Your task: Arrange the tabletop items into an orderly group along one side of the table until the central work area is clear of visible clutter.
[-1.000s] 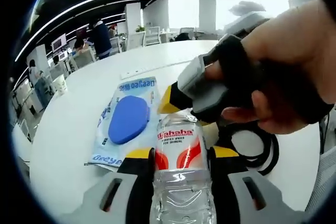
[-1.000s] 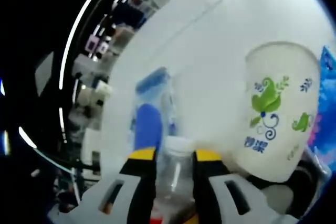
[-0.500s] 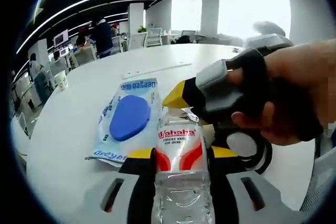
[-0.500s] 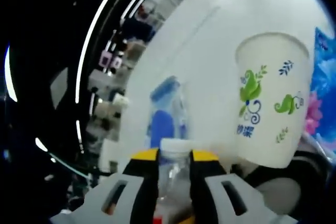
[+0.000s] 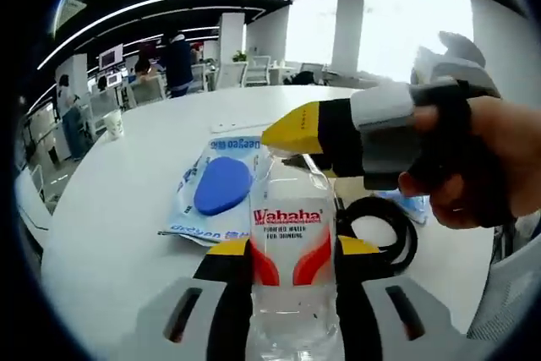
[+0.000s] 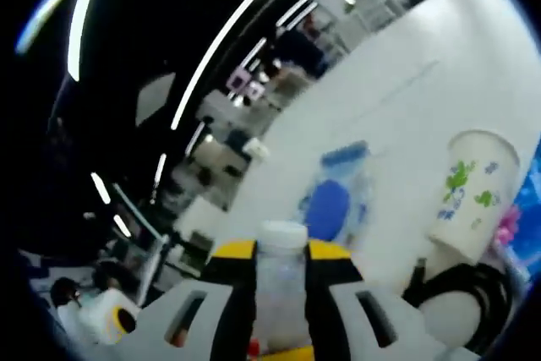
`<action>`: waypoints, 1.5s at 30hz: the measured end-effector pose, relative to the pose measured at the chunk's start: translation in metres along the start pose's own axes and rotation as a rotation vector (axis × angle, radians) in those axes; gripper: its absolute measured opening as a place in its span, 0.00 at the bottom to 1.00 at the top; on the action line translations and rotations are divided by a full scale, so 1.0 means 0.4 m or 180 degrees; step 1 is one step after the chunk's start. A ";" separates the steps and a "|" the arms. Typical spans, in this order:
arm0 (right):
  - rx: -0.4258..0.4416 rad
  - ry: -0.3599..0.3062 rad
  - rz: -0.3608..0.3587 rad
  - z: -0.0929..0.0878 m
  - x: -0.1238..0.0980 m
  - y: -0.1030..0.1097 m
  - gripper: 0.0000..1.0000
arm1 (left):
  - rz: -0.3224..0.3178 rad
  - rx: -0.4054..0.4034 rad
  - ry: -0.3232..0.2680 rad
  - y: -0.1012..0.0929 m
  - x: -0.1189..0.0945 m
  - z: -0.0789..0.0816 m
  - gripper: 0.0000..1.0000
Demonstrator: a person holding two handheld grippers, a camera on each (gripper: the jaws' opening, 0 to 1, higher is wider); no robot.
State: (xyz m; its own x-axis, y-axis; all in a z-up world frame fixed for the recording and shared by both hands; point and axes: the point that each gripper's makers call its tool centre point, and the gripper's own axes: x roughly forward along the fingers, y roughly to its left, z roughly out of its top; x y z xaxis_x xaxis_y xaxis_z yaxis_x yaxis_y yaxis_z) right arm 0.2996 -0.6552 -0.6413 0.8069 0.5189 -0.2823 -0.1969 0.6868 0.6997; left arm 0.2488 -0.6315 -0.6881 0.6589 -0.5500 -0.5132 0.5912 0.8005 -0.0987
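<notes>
left gripper [image 5: 292,247]: jaws pinch the Wahaha water bottle [image 5: 292,251] around its labelled body, bottle upright between the yellow tips.
right gripper [image 6: 281,249]: jaws sit on either side of the bottle's neck just under the white cap [image 6: 282,232], apparently touching it; a firm clamp looks likely but can't be confirmed. In the left gripper view this gripper comes in from the right, held by a hand [image 5: 486,171], its yellow tip at the bottle top.
bottle location: held up between both grippers, above the white table [image 5: 127,209]; whether its base touches the tabletop cannot be told (bottom is out of frame).
other items: blue-and-clear packet [image 5: 215,192] lies flat on the table beyond the bottle; paper cup [image 6: 469,192] with green print stands upright near a black cable coil [image 5: 380,230]; a blue floral pack [image 6: 528,226] is at the far right edge of the right gripper view.
step in hand: judged as carrying or re-gripping the bottle toward the group by the cup.
how to do it well: keep the bottle vertical, let one gripper carry the load and ease the other off (two grips can twist thin plastic), squeeze lightly on the label zone.
placement: set it down just beside the cup, not touching, clear of the cable loop.
risk: crushing the soft wall, or knocking the cup over on approach.
</notes>
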 end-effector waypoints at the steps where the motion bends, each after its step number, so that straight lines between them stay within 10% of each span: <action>1: 0.0006 -0.0002 0.0010 -0.002 -0.004 0.007 0.16 | 0.0001 -0.0011 -0.0008 0.000 -0.004 -0.001 0.35; 19: -0.0876 -0.0086 0.0710 -0.022 -0.039 0.197 0.16 | 0.0214 -0.0222 -0.0228 0.027 -0.099 0.011 0.35; 32: -0.1347 -0.0056 0.1357 -0.011 0.050 0.336 0.17 | 0.0613 -0.0223 -0.0477 0.172 -0.132 0.074 0.35; 45: -0.1612 0.0101 0.1794 -0.056 0.126 0.385 0.17 | 0.0883 -0.0321 -0.0515 0.273 -0.132 0.055 0.35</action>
State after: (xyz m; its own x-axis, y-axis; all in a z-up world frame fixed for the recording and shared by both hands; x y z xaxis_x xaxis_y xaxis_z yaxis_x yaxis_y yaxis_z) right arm 0.2975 -0.5117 -0.5624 0.4935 0.8697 0.0045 -0.8126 0.4593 0.3589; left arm 0.2887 -0.5204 -0.6532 0.8584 -0.3320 -0.3910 0.3352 0.9401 -0.0622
